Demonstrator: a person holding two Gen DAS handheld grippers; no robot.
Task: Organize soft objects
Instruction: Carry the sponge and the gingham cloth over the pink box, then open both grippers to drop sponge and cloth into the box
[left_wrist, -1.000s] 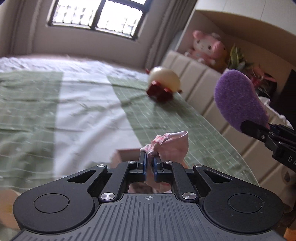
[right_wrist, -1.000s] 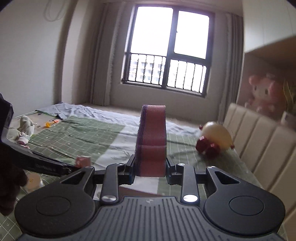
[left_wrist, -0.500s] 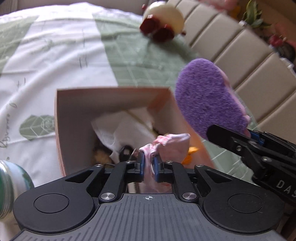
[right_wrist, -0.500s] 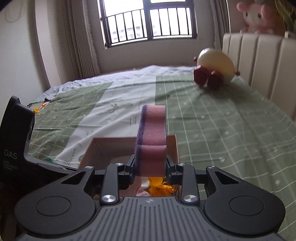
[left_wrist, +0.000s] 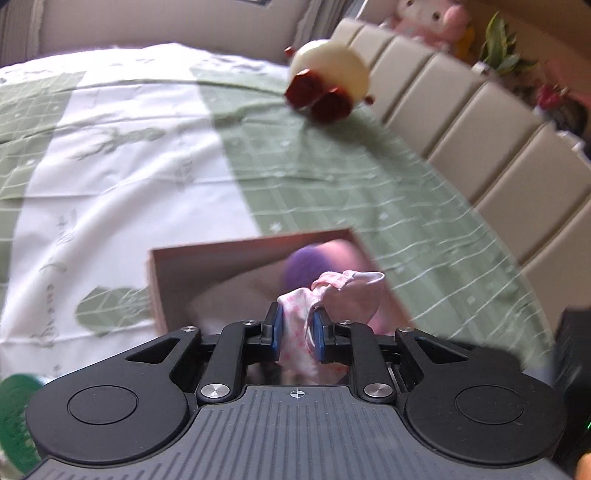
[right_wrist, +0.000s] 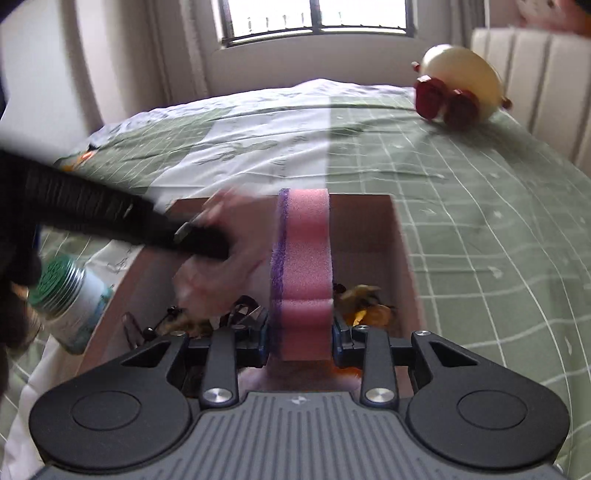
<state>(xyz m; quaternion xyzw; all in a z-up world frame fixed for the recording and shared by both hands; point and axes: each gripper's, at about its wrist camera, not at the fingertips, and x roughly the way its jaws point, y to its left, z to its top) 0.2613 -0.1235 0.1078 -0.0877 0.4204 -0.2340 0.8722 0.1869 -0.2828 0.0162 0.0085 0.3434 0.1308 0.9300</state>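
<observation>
My left gripper (left_wrist: 297, 334) is shut on a pink spotted cloth (left_wrist: 332, 295) and holds it over the open cardboard box (left_wrist: 159, 291). My right gripper (right_wrist: 301, 339) is shut on a pink sponge with a purple face (right_wrist: 301, 273), held upright over the same box (right_wrist: 400, 236). The sponge shows blurred inside the box in the left wrist view (left_wrist: 310, 262). The left gripper and cloth appear blurred in the right wrist view (right_wrist: 207, 240), above the box's left side. Dark and orange items (right_wrist: 364, 304) lie in the box.
The box stands on a bed with a green and white cover (left_wrist: 129, 155). A cream and red plush toy (left_wrist: 328, 83) lies near the padded headboard (left_wrist: 491, 129). A jar with a green lid (right_wrist: 70, 299) stands left of the box.
Both grippers have moved from above the bed to over the box. The sponge has dropped lower into the box mouth. The left gripper's jaws stand slightly wider apart, with the cloth between them.
</observation>
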